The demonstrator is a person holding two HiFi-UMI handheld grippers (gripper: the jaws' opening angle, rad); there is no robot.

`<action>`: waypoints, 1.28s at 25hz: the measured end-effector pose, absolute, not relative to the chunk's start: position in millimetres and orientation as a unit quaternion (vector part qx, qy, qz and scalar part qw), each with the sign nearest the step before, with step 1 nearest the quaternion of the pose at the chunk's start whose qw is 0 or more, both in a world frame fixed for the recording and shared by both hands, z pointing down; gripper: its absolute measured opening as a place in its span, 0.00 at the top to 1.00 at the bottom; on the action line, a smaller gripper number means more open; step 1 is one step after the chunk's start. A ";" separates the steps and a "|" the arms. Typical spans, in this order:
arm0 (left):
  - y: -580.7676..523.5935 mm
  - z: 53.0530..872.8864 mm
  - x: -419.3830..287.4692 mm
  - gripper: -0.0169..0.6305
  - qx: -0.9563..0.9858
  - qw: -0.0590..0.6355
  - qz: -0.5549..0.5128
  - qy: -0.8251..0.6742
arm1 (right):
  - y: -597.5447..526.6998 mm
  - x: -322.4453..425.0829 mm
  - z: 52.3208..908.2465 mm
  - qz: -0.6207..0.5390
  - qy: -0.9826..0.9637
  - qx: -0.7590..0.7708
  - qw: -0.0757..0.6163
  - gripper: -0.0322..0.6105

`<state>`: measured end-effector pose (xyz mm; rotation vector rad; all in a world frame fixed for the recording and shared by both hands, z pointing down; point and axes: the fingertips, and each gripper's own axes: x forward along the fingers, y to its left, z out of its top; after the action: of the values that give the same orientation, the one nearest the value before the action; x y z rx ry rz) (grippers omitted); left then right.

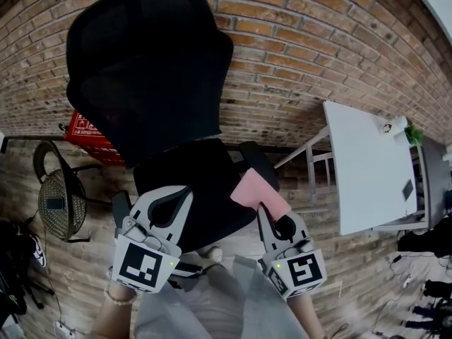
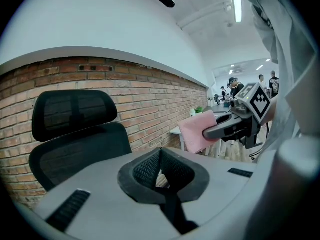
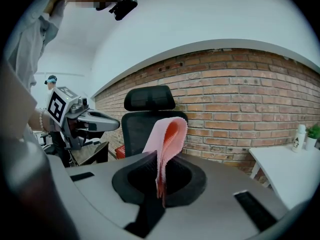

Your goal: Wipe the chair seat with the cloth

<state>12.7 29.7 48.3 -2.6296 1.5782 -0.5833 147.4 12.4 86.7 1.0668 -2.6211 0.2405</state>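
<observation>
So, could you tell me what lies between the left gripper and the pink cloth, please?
In the head view, only the black office-chair seat spans between the left gripper and the folded pink cloth pinched by the right gripper.

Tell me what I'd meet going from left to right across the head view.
round woven chair → left gripper → pink cloth → white table
</observation>
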 end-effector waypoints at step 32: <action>33.9 50.0 -7.3 0.95 -0.833 0.009 -0.185 0.522 | 21.8 119.9 86.1 0.059 -0.922 0.346 0.164 0.87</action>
<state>-7.3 33.9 50.0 -2.6004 1.6305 -0.5781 119.9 21.8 86.1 0.9872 -2.6267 0.1689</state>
